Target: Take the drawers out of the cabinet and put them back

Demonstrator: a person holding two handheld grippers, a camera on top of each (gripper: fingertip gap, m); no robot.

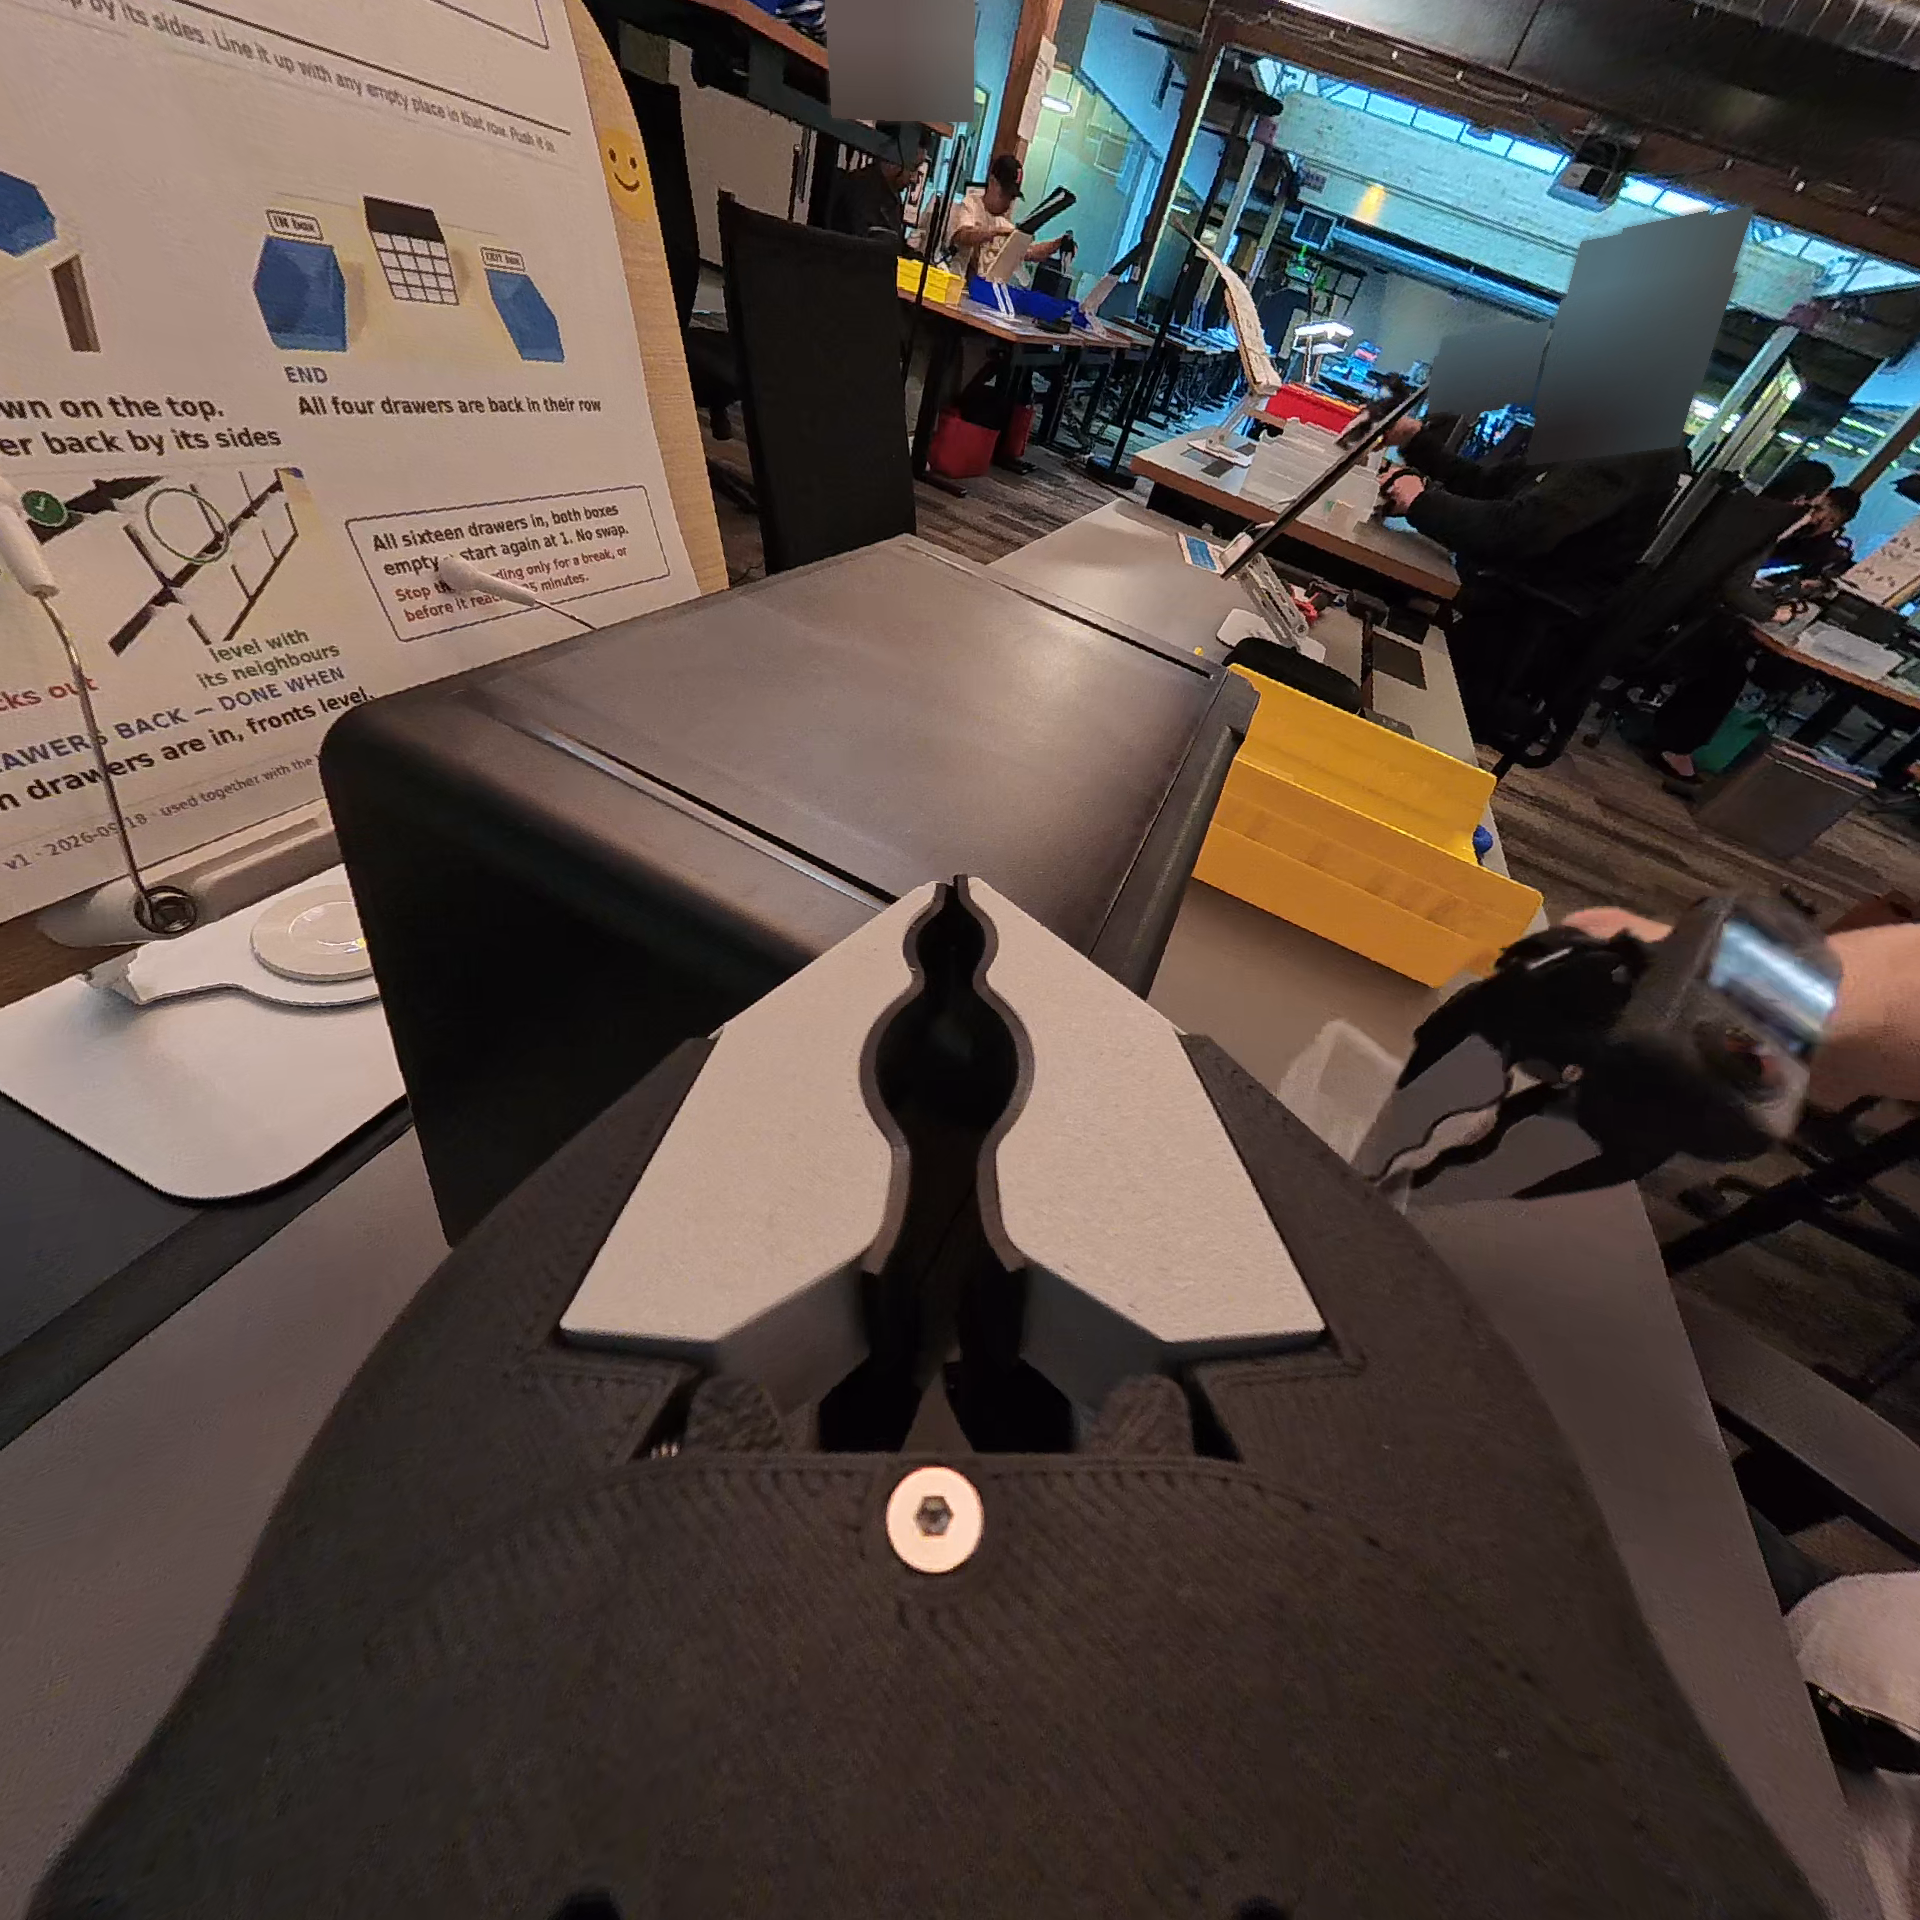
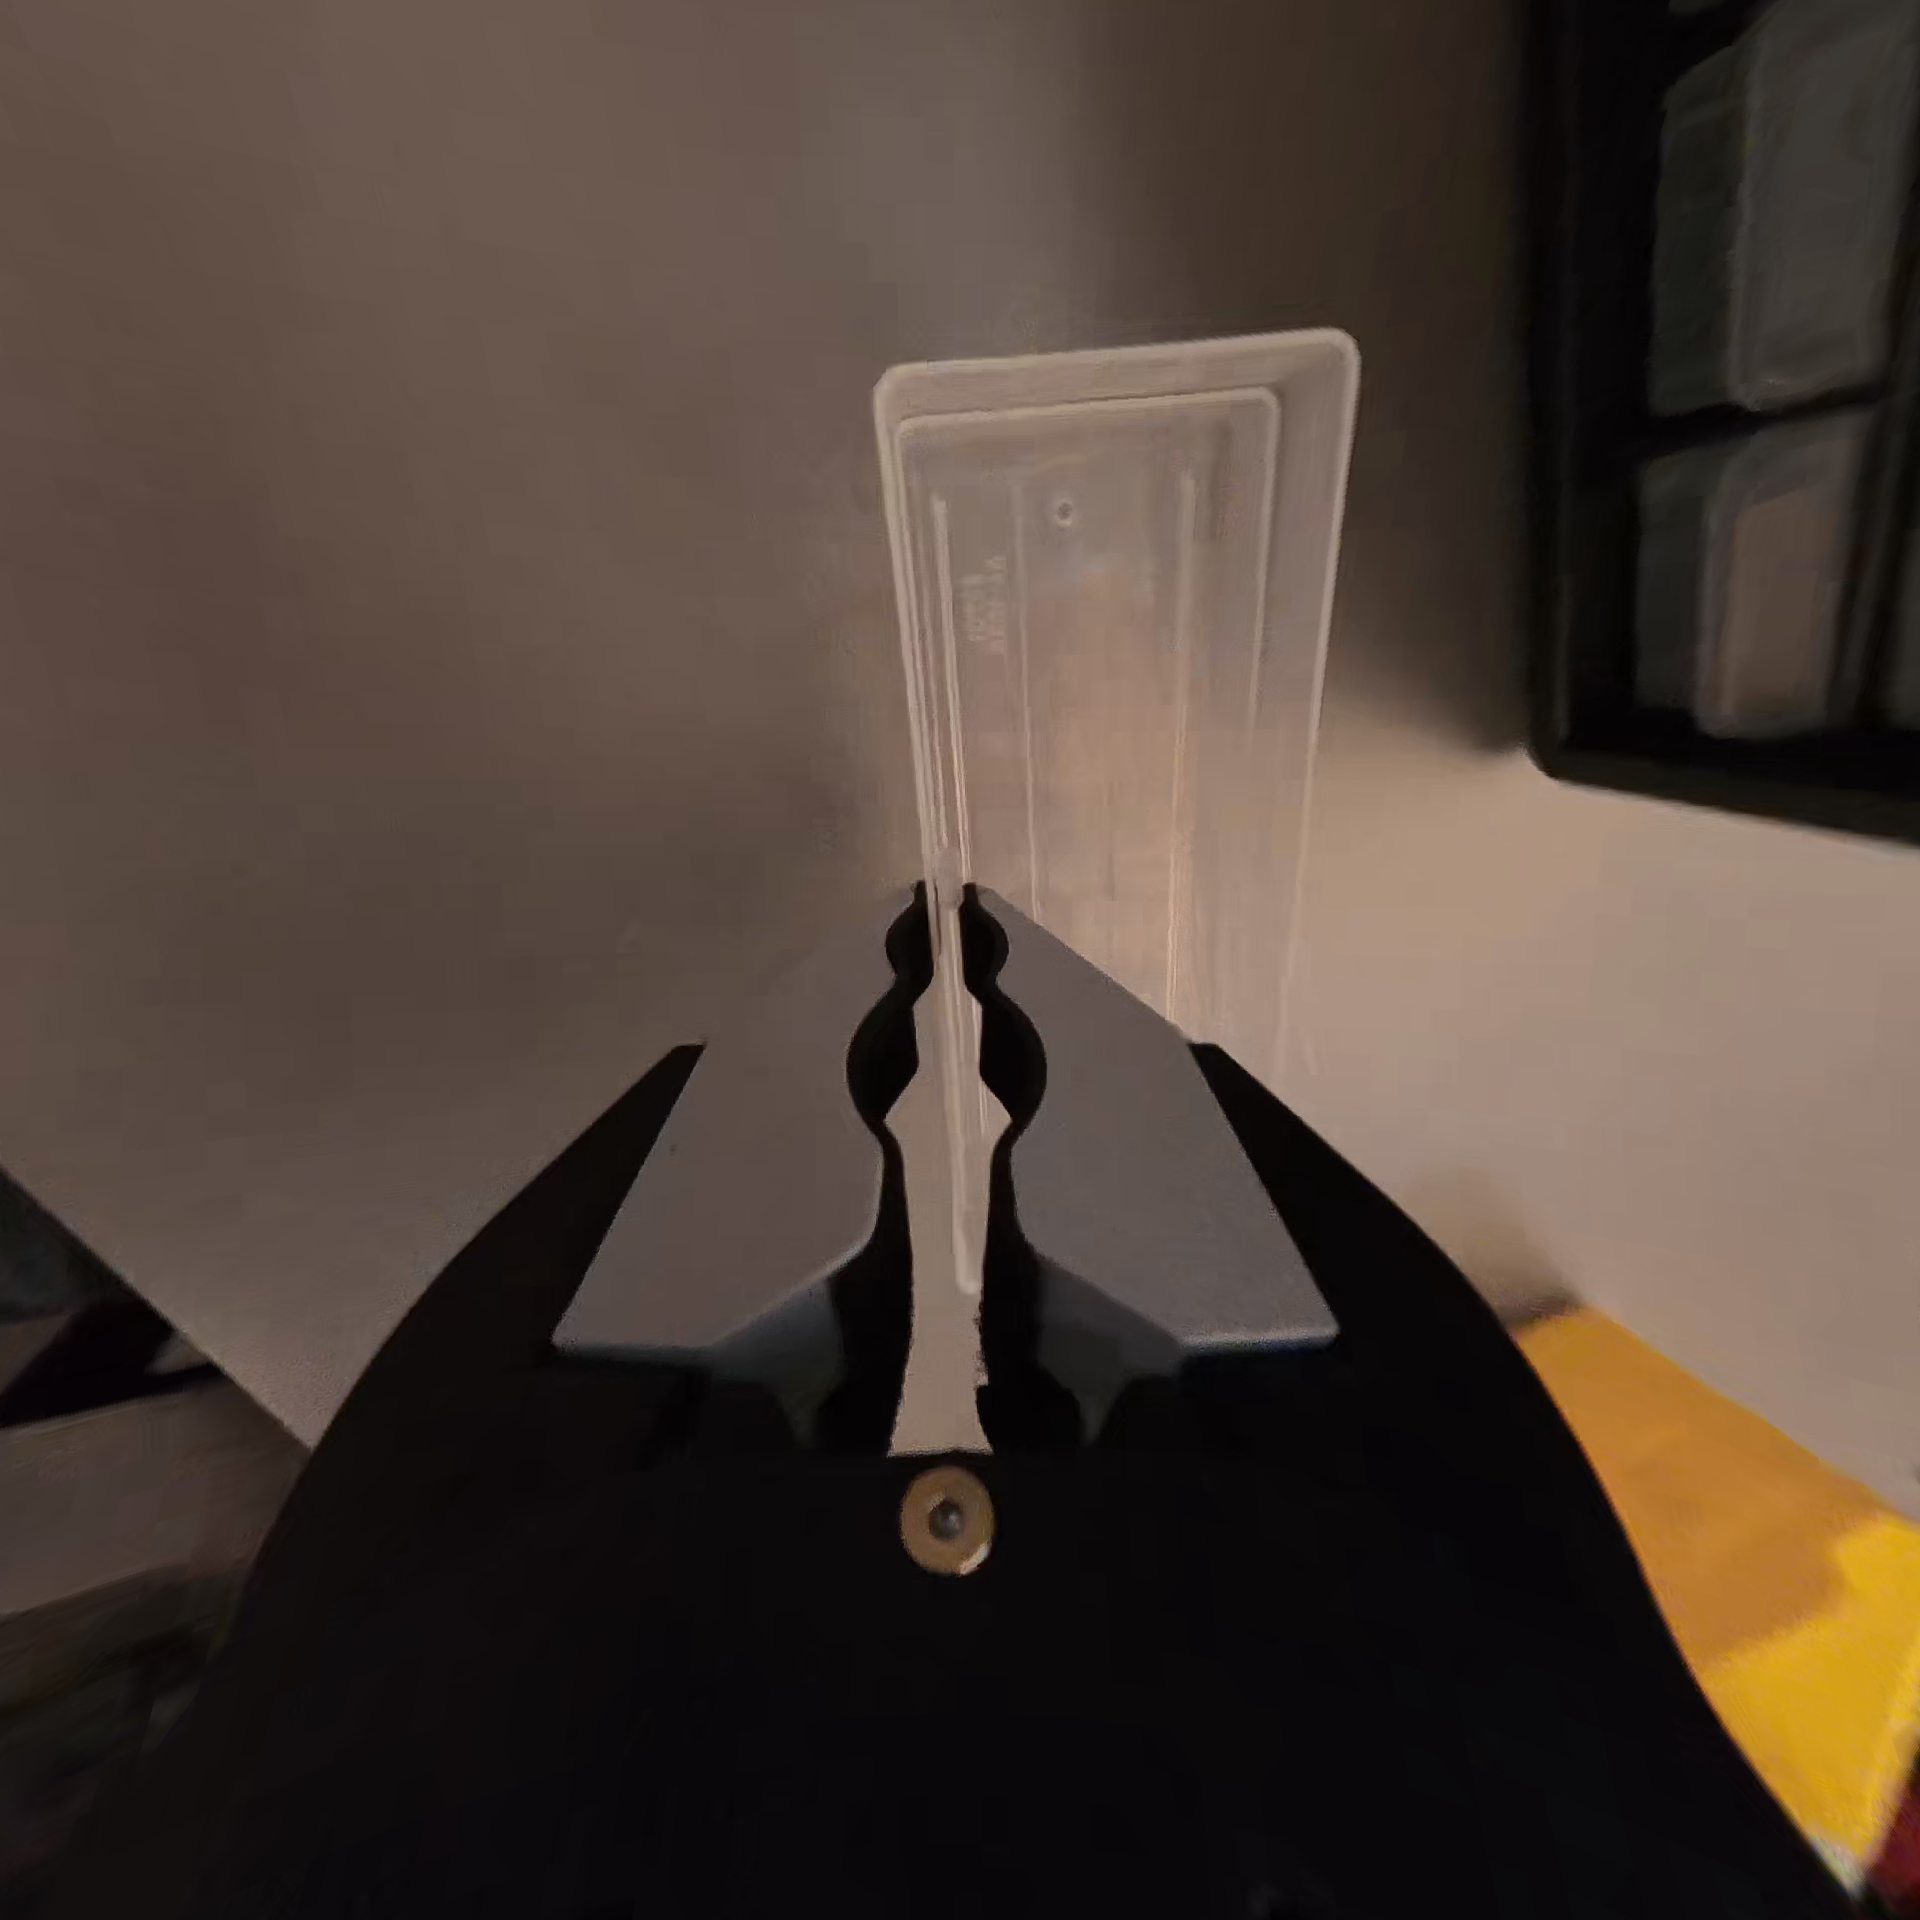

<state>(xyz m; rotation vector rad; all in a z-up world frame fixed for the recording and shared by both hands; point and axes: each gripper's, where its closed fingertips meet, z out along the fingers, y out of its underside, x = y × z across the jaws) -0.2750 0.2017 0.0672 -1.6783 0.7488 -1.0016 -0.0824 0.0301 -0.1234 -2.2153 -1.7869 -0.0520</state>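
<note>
My left gripper [image 1: 954, 885] is shut and empty, held over the near top edge of the black cabinet [image 1: 831, 727]. My right gripper [image 2: 943, 891] is shut on the wall of a clear plastic drawer [image 2: 1112, 675] and holds it above the grey table. In the left wrist view the right gripper [image 1: 1392, 1143] shows at the right with the clear drawer [image 1: 1340, 1070] in it, beside the cabinet. The cabinet's front [image 2: 1745, 416], with clear drawers in dark slots, shows at the upper right of the right wrist view.
A yellow bin [image 1: 1361, 842] sits on the table right of the cabinet; it also shows in the right wrist view [image 2: 1683, 1538]. An instruction poster [image 1: 312, 416] stands behind left, with a white pad [image 1: 187, 1081] below it. People work at tables farther back.
</note>
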